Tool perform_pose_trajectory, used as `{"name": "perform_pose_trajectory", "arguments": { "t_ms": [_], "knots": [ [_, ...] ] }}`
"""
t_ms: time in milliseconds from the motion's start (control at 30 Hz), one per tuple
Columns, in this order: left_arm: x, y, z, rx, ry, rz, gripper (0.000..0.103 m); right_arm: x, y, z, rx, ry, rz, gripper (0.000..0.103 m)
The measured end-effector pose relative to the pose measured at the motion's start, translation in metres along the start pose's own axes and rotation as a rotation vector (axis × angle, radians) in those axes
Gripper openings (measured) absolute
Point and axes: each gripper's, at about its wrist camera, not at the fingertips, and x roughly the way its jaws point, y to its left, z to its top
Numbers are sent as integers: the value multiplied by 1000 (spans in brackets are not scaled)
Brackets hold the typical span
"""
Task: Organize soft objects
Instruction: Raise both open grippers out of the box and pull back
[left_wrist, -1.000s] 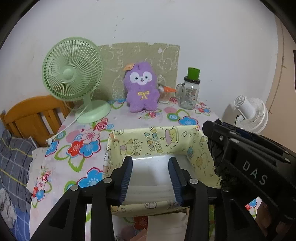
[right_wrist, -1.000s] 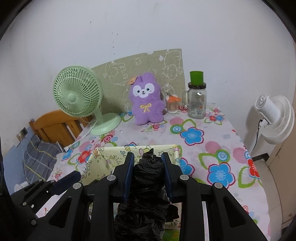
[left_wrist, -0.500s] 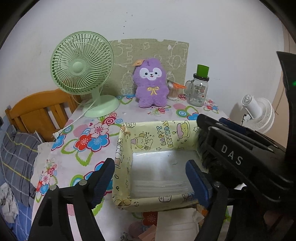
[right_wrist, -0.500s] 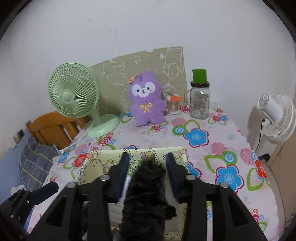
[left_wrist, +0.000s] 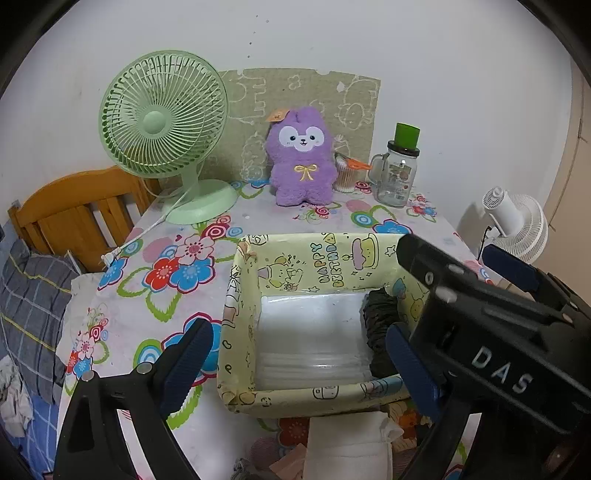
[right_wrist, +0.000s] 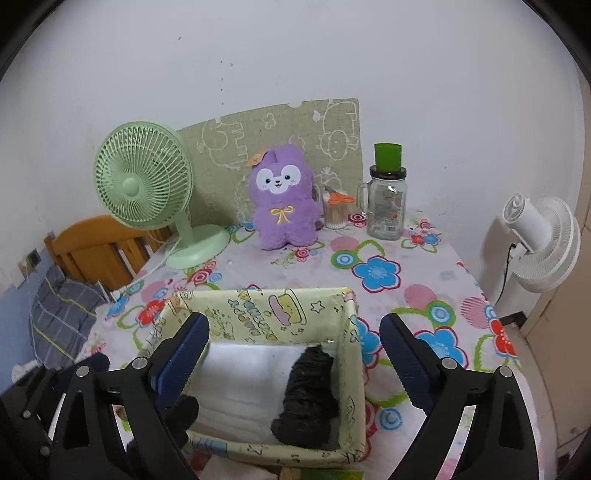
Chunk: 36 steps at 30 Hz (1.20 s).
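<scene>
We find the tabletop (right_wrist: 424, 280) covered in a flowered cloth, with a wooden bed frame (left_wrist: 77, 210) at its left edge. At the back stand a green fan (left_wrist: 162, 122), a purple plush (right_wrist: 282, 199) and a glass jar (right_wrist: 386, 206) with a green cap; a white fan (right_wrist: 543, 240) stands off the right edge. A yellow box (right_wrist: 258, 314) sits on the near part of the tabletop, lined white inside. We note a black soft bundle (right_wrist: 308, 398) lying in the box, against its right wall. A white folded item (left_wrist: 347, 446) lies just before the box's near wall in the left wrist view.

The right gripper (right_wrist: 295, 354) hangs above the box, its jaws opening wide; the bundle lies below between them, touched by neither. The left gripper (left_wrist: 299, 354) likewise has its jaws opening, spread either side of the box, grasping nothing.
</scene>
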Motion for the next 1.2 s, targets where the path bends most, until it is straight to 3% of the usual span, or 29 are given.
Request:
{"name": "perform_pose_trajectory", "arguments": {
  "t_ms": [367,1200],
  "knots": [
    [-17,-6,-7,12,-25,-1,103,-28,2,-8,-23,-4,-3,95],
    [-45,-5,-28,20,-65,12,103,-71,19,-29,-65,5,-15,101]
  ]
}}
